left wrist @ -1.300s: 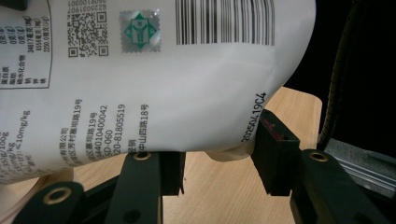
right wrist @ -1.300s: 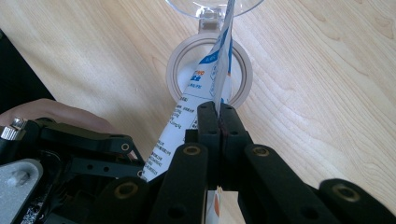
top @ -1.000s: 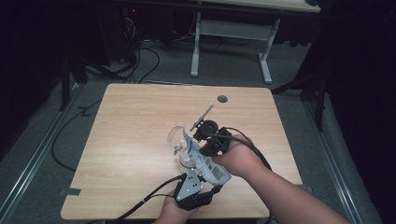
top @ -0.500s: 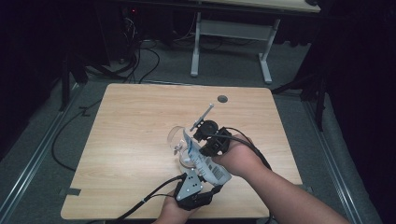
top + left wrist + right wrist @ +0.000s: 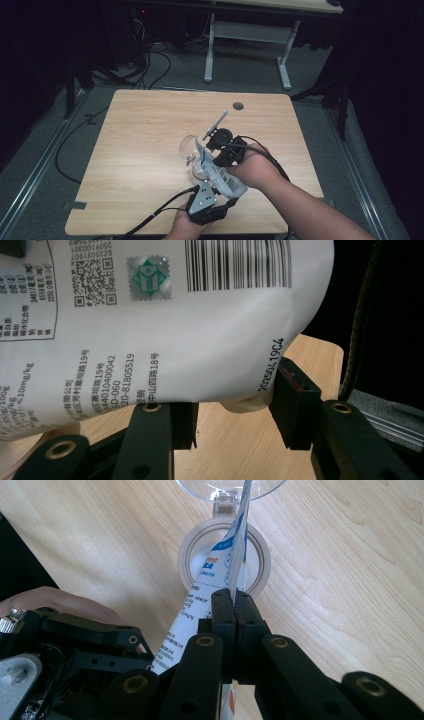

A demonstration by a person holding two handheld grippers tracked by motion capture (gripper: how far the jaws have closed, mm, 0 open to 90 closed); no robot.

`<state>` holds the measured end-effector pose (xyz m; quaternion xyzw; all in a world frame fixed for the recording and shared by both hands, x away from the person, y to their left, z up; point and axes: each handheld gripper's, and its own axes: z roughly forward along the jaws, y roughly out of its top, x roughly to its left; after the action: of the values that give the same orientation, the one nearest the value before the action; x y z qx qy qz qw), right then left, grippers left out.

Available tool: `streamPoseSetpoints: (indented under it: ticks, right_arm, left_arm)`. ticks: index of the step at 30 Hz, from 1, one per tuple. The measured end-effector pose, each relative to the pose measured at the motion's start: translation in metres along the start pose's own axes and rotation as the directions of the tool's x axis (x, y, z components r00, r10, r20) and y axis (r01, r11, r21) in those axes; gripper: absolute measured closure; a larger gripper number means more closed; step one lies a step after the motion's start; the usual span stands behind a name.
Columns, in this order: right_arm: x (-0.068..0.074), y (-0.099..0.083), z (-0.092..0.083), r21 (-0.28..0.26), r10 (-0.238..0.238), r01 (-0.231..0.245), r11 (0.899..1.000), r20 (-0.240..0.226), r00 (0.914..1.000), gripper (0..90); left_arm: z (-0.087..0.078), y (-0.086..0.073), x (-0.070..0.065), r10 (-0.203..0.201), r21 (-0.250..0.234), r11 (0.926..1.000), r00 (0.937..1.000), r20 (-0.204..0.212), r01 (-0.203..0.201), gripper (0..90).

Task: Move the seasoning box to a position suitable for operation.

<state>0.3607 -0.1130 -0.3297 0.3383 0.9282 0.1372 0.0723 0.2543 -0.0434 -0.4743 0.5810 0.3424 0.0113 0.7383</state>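
The white printed pouch (image 5: 220,175) sits just below the centre of the high view, held tilted over a clear stemmed glass (image 5: 189,150) lying near the middle of the wooden table (image 5: 145,130).

The left gripper (image 5: 232,412), at the bottom of the high view, has its jaws part open around the pouch's bulging lower body, pads bearing on it at either side.

The right gripper (image 5: 234,607) has its jaws fully closed, pinching the pouch's thin upper edge; in the right gripper view that edge points toward the glass bowl and its round foot (image 5: 225,555) at upper centre.

Judgement: the step in hand is opening or readying the pouch for pouring. The next move likely calls for a firm hold below while the right gripper tears or pulls the pinched edge, keeping the mouth aimed at the glass. Whether the pouch is already open cannot be told.

A black stand with a thin rod (image 5: 216,125) stands just beyond the grippers.
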Motion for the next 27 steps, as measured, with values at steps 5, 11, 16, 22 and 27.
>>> streamPoseSetpoints:
  ticks: [5,11,16,22,27]
  right_arm:
    - [0.0,0.0006,0.0002,0.001,-0.002,0.002,1.0,0.002,1.0,90.0]
    - [0.0001,0.0009,0.0011,0.002,-0.003,0.003,1.0,0.0,1.0,90.0]
    - [0.0002,0.0012,0.0012,-0.002,-0.004,0.004,1.0,-0.002,1.0,90.0]
    - [0.0004,0.0012,0.0009,-0.002,-0.004,0.004,1.0,-0.001,1.0,90.0]
    - [0.0004,0.0008,0.0004,0.001,-0.004,0.004,1.0,0.0,1.0,90.0]
  left_arm:
    - [-0.0003,0.0004,0.0003,0.001,0.001,1.0,1.0,0.0,-0.001,58.1]
    - [-0.0006,0.0003,0.0004,0.002,0.003,1.0,1.0,0.001,-0.002,58.0]
    - [-0.0007,0.0007,0.0001,0.001,0.001,1.0,1.0,0.003,-0.001,57.9]
    - [-0.0006,0.0005,0.0001,0.003,-0.001,1.0,1.0,0.004,-0.003,57.9]
    - [-0.0007,0.0003,-0.0004,0.002,-0.002,1.0,1.0,0.007,-0.002,57.9]
